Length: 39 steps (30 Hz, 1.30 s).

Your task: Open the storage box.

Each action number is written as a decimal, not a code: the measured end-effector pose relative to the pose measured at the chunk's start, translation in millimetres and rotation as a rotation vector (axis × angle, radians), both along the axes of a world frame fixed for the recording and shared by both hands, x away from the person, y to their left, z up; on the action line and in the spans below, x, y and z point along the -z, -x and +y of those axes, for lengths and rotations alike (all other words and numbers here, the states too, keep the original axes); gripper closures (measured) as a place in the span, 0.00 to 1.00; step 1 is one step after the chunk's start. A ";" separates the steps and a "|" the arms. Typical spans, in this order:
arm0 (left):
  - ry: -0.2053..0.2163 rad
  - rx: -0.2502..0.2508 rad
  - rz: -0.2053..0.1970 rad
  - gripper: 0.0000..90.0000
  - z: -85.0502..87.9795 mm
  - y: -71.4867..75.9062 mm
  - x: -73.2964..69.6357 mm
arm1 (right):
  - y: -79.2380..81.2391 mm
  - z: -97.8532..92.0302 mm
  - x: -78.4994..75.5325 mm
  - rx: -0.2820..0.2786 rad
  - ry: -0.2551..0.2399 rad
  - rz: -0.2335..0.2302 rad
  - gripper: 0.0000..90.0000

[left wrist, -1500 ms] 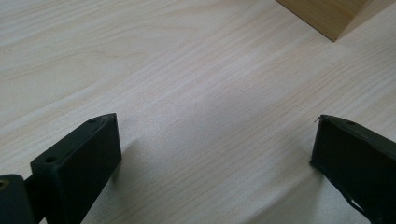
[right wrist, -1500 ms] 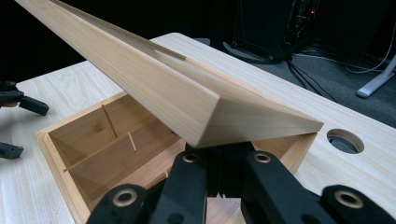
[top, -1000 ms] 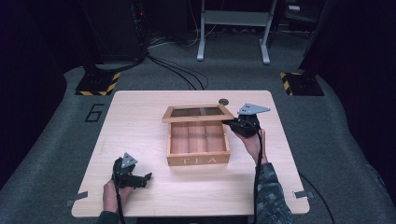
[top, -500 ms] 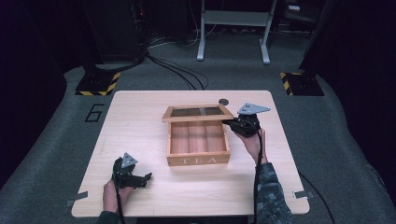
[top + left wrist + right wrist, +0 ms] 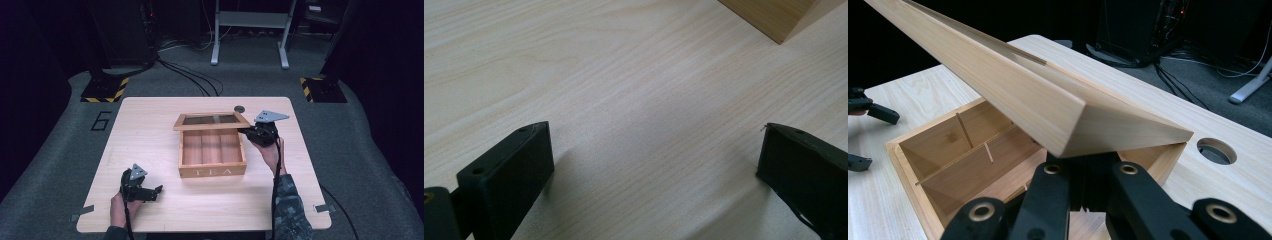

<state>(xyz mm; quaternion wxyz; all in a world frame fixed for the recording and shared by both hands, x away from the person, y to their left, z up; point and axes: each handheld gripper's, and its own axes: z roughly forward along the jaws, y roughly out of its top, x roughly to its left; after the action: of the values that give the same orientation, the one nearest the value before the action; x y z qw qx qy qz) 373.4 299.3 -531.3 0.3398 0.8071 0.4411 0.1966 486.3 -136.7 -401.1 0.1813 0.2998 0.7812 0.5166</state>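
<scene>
A wooden tea box [image 5: 212,155] sits near the middle of the pale tabletop [image 5: 150,130], its front face lettered TEA and its inside split by thin dividers into compartments that look bare. Its lid [image 5: 212,121] (a wooden frame around a dark pane) is raised and tilted back along the far edge of the box. The right gripper [image 5: 250,132] reaches in at the box's right rear corner; in the right gripper view the jaws stand drawn together just under the lid's near corner [image 5: 1073,120], closed narrowly at that edge, though the lid itself hides exactly where the pads press. A round hole [image 5: 239,108] in the tabletop lies just behind the lid. The left gripper [image 5: 156,191] rests low at the near left of the tabletop, well apart from the box, pointing toward it; its jaws stand wide with nothing but bare wood grain between them, and a corner of the box [image 5: 774,17] shows at the top of the left gripper view.
</scene>
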 end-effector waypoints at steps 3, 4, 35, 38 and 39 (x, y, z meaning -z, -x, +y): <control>0.000 0.000 0.000 0.01 0.0 0.0 0.0 | -0.1 0.0 -0.1 -0.001 0.001 -0.001 0.99; 0.000 0.000 0.000 0.01 0.0 0.0 0.0 | -0.1 0.0 -0.1 -0.001 0.001 -0.001 0.99; 0.000 0.000 0.000 0.01 0.0 0.0 0.0 | 3.4 1.6 2.7 -0.012 -0.008 0.007 0.99; 0.000 0.000 0.000 0.01 0.0 0.0 0.0 | 5.3 1.0 4.0 -0.014 -0.017 0.011 0.99; 0.000 0.000 0.000 0.01 0.0 0.0 0.0 | 7.6 0.6 6.0 -0.015 -0.019 0.013 0.99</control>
<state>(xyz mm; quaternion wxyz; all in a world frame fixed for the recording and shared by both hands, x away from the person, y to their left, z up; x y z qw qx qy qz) 373.4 299.3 -531.3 0.3397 0.8072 0.4408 0.1967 478.7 -136.1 -407.1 0.1694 0.2990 0.7797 0.5235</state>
